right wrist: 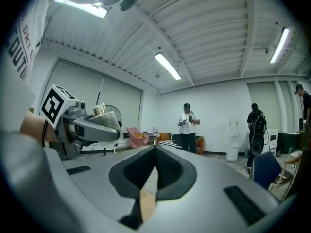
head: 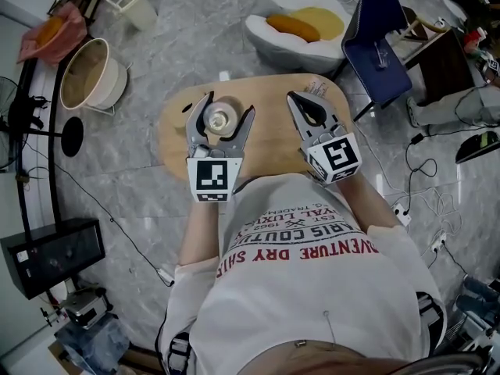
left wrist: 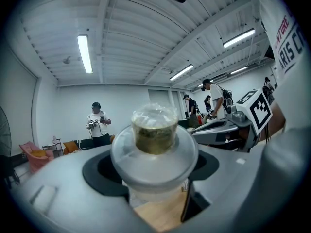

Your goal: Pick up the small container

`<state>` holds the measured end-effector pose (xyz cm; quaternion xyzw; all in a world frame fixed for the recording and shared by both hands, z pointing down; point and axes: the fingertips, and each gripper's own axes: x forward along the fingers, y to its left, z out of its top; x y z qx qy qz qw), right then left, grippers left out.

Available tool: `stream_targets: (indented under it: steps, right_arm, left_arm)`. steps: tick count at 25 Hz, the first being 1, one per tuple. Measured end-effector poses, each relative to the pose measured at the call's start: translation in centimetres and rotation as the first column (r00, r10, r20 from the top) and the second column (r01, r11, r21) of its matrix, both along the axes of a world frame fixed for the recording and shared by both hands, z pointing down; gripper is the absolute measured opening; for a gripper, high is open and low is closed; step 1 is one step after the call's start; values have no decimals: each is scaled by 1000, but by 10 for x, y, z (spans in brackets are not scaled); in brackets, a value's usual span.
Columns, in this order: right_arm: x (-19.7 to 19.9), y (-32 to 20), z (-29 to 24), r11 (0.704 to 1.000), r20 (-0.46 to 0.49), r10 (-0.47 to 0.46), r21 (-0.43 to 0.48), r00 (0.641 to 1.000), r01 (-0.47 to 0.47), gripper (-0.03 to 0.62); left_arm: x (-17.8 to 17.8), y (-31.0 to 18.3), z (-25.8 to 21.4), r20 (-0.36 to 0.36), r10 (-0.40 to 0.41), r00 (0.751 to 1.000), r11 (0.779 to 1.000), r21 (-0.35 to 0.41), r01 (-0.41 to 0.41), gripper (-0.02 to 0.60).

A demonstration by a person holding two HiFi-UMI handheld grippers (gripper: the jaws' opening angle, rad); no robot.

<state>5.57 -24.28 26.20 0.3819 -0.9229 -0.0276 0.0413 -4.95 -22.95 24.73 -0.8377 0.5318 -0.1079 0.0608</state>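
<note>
The small container (head: 221, 119) is a clear plastic cup with a wide lid and something yellowish inside. It sits between the jaws of my left gripper (head: 229, 106), over the round wooden table (head: 269, 143). In the left gripper view the small container (left wrist: 154, 140) fills the gap between the grey jaws, which press on its sides, with the ceiling behind it. My right gripper (head: 293, 98) hovers over the table's right half, shut and empty, its tips meeting (right wrist: 155, 148). The right gripper view also shows the left gripper (right wrist: 90, 125) carrying the cup (right wrist: 104, 112).
An egg-shaped cushion (head: 301, 26) and a blue chair (head: 376, 49) stand beyond the table. A round pale basket (head: 86, 73) is at the far left, a black box (head: 51, 252) at the near left. Cables run over the floor at the right. People stand in the background (right wrist: 188, 127).
</note>
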Motion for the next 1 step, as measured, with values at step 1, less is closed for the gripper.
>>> stream_targets:
  steps: [1]
  right_arm:
    - [-1, 0, 1, 1000, -1, -2, 1, 1000, 2, 6]
  left_arm:
    - [0, 0, 0, 0, 0, 1000, 1000, 0, 0, 339]
